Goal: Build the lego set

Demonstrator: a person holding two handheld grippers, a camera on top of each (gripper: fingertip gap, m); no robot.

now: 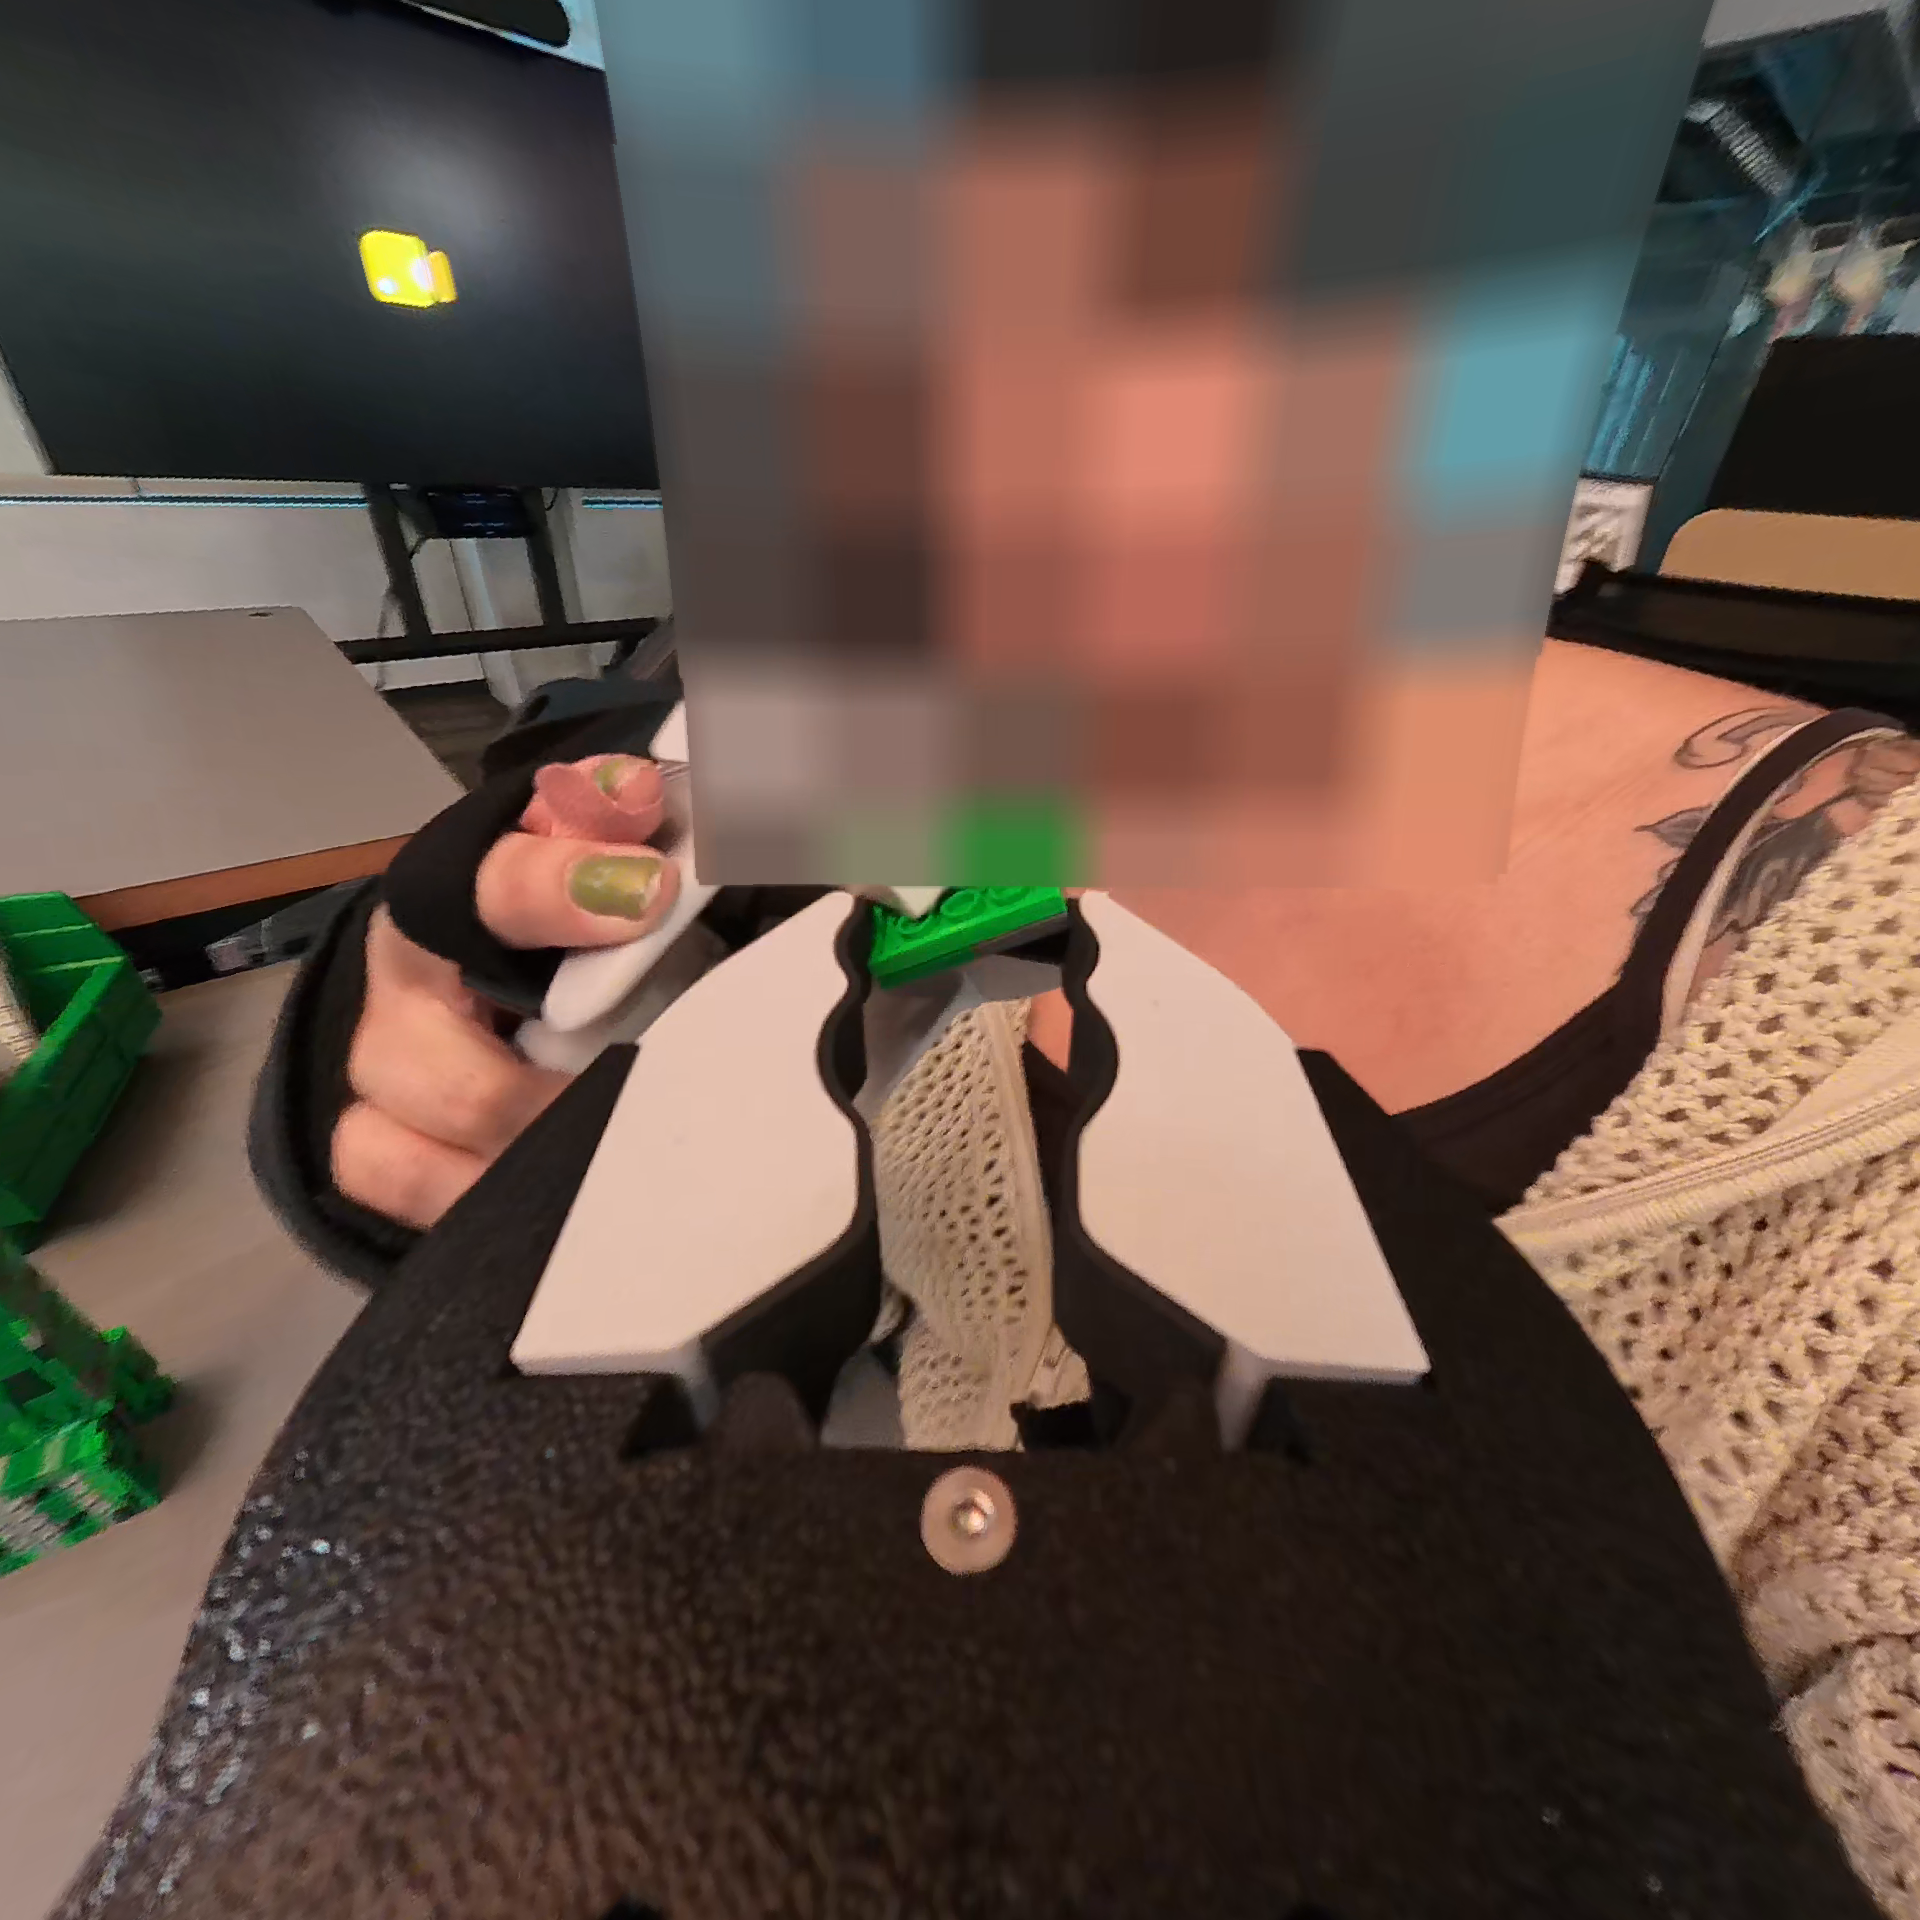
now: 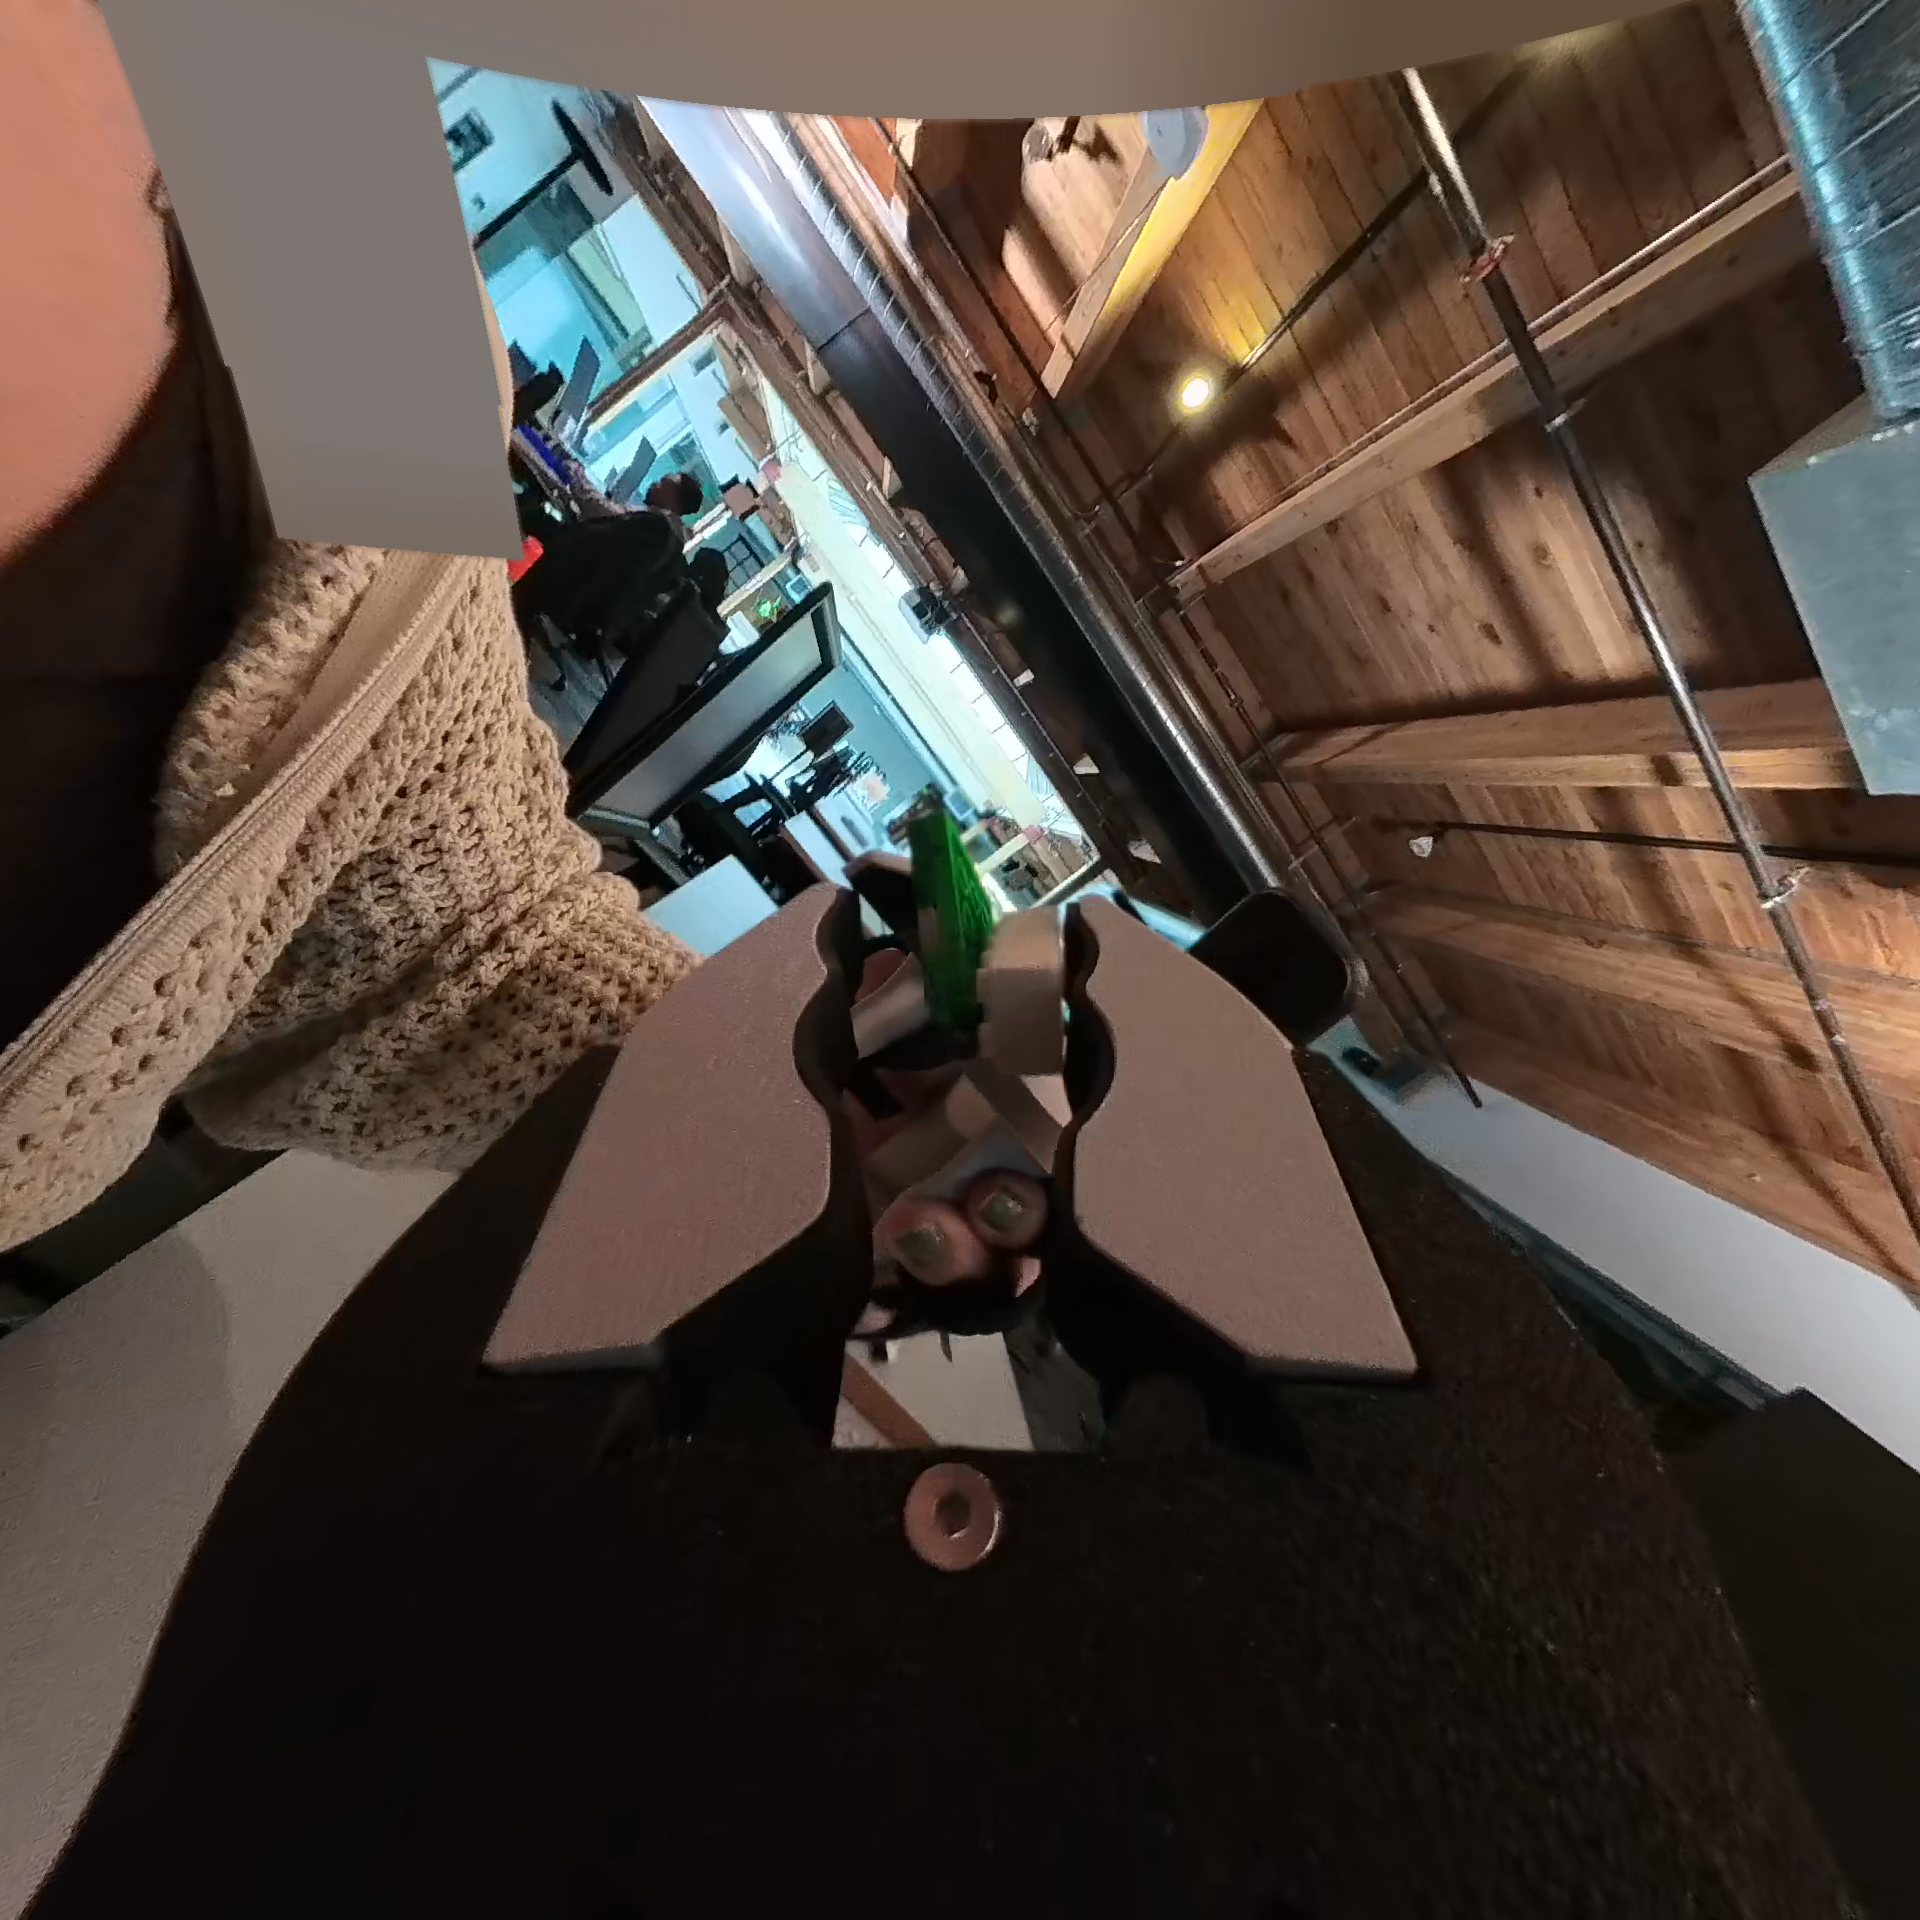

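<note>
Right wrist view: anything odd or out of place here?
Yes. It looks up at the wooden ceiling, not the table. The green lego plate stands on edge in mid-air between both grippers' tips, and who grips it is unclear.

dark screen (image 1: 312, 260) | grey table (image 1: 177, 727) | wood-plank ceiling (image 2: 1455, 520)
</note>
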